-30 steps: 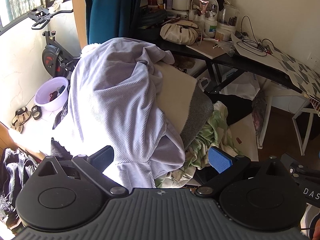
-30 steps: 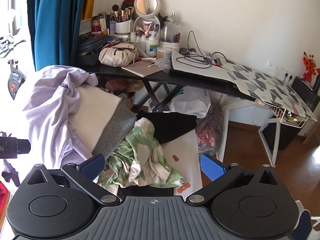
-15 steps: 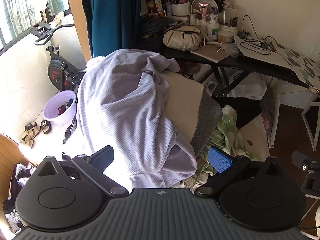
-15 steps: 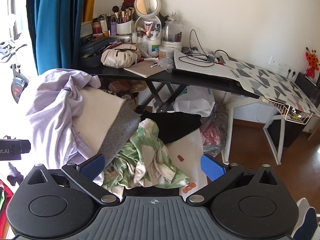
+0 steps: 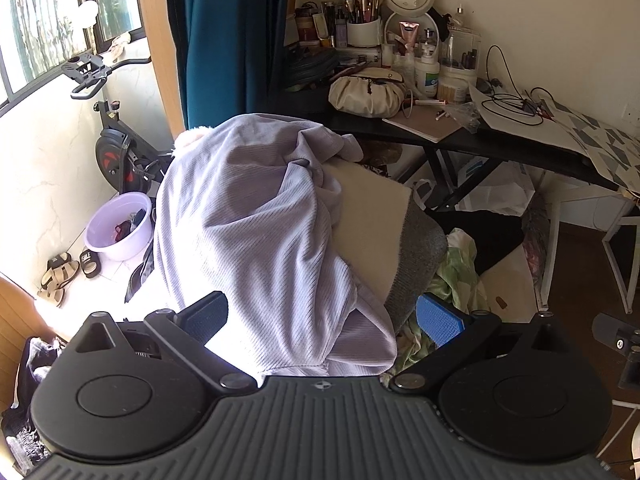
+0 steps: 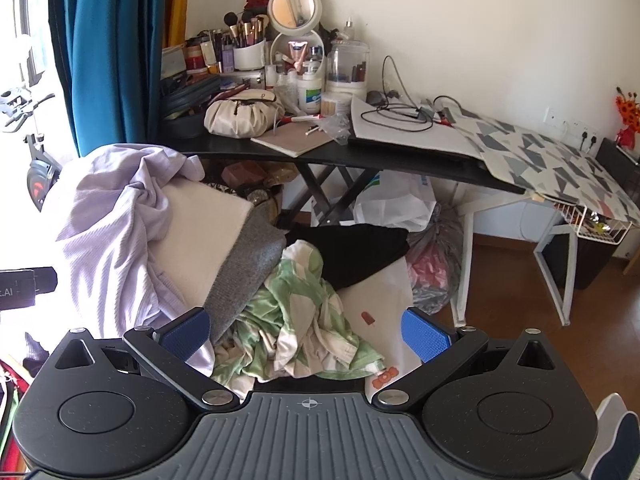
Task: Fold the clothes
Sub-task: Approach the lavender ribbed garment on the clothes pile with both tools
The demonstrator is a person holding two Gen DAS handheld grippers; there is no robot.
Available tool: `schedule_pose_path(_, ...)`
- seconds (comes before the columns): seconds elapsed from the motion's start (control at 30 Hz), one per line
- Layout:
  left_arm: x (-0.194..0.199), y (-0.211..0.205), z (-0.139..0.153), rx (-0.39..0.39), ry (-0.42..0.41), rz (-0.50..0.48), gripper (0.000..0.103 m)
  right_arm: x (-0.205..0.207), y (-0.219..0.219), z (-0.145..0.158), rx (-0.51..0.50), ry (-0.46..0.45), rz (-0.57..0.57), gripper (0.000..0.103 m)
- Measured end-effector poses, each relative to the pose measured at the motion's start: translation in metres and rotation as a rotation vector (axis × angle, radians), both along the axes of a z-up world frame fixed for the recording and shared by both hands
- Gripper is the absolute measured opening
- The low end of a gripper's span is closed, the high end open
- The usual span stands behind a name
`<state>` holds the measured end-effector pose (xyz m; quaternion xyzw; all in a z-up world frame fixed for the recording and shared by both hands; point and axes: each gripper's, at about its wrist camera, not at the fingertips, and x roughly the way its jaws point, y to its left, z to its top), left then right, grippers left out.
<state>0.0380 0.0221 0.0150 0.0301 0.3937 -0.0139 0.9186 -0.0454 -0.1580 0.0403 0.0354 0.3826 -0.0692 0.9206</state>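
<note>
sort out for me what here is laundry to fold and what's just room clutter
To fold: lilac ribbed garment, cream and grey knit, green and white patterned garment, black garment.

Just lying about: makeup brushes, round mirror, beige pouch, cables, exercise bike, lilac basin, sandals.

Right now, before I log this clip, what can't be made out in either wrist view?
- What props up the clothes pile: hidden in both views by the lilac garment and cream-and-grey knit.
- Shape of the green patterned garment: crumpled; the left view's knit covers most of it.
- Black garment: too dark to identify.
- Left gripper and right gripper: open, touching nothing I can confirm.
</note>
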Motion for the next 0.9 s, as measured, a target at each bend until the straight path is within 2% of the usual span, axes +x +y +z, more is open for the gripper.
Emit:
schedule_pose_path(0.17,0.002,0.001,-0.005,-0.035,0.027,-0.012,0.102,0.001,-0.001,-0.004,-0.010,0.000,0.001,0.102)
schedule_pose_path(0.37,0.003,-0.003,-0.015,0.006,0.039,0.004,0.102,0.000,-0.003,-0.014,-0.035,-0.004,0.015,0.102)
schedule_pose_path(0.57,0.007,0.003,-0.019,-0.036,0.045,0.044,0.102,0.001,-0.014,-0.029,-0.016,0.002,0.035,0.102)
schedule_pose_path(0.7,0.014,0.007,-0.012,-0.013,0.011,0.097,0.102,0.002,-0.025,-0.037,-0.004,-0.002,0.053,0.102)
schedule_pose_path(0.9,0.011,0.003,0.002,0.039,-0.079,0.104,0.102,0.005,-0.049,-0.045,-0.018,-0.034,0.035,0.102)
